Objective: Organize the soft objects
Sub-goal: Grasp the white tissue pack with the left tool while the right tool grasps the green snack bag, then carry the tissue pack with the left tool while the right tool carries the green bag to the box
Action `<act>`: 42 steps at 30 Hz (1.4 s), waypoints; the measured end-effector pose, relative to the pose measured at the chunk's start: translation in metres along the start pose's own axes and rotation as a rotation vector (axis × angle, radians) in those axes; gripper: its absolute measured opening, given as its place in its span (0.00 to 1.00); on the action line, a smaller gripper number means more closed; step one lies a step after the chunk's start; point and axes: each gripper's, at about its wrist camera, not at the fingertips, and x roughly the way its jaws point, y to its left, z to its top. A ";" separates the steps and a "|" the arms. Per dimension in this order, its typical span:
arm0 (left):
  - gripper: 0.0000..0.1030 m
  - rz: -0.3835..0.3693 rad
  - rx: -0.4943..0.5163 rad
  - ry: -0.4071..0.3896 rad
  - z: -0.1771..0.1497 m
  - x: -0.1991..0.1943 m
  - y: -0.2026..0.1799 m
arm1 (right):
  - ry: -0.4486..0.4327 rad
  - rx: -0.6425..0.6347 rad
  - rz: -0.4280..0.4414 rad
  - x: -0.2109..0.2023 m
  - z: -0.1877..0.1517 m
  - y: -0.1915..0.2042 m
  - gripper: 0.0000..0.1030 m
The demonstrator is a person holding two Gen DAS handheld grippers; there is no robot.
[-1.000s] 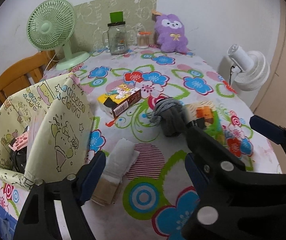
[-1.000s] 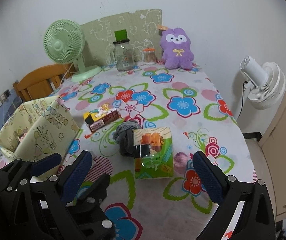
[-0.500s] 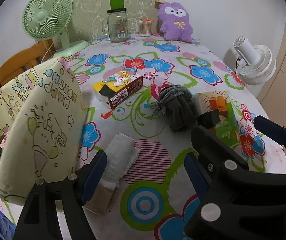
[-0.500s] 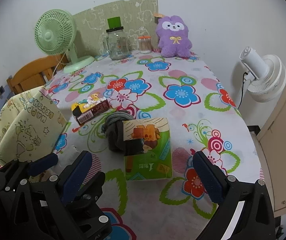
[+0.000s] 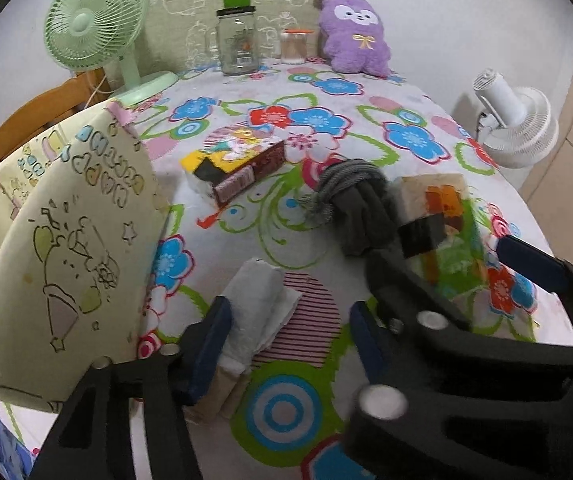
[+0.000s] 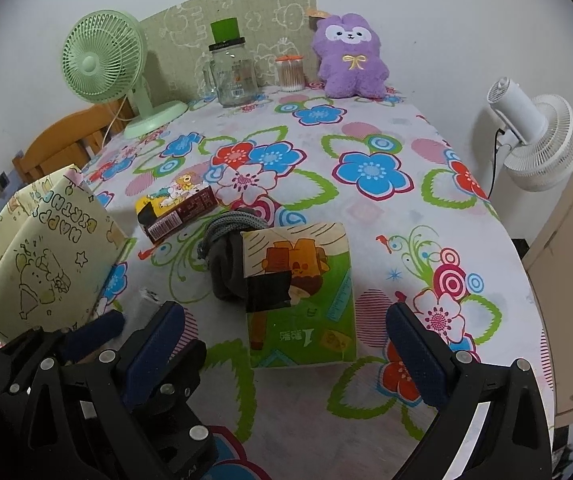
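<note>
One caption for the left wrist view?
Open left gripper over folded white cloth, beside pale yellow fabric bin.

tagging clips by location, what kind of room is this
Most likely a home dining or living corner. A table under a flowered tablecloth stands against a wall with a wooden chair beside it, and household things sit on it: a green desk fan, a purple plush toy and a glass jar.

Folded cloth (image 5: 254,312) partly behind left fingers (image 5: 206,344)
</note>
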 end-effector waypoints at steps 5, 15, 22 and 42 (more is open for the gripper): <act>0.43 -0.029 0.037 -0.002 -0.001 -0.003 -0.008 | 0.002 -0.001 0.002 0.000 -0.001 -0.002 0.90; 0.44 -0.002 0.102 -0.009 -0.002 -0.006 -0.015 | 0.036 -0.016 0.010 0.002 -0.004 -0.004 0.54; 0.60 0.037 0.103 -0.039 -0.002 -0.011 -0.014 | 0.020 -0.003 0.030 -0.007 -0.006 -0.007 0.52; 0.23 -0.012 0.064 0.018 -0.014 -0.014 -0.005 | 0.016 -0.024 0.024 -0.024 -0.014 0.006 0.53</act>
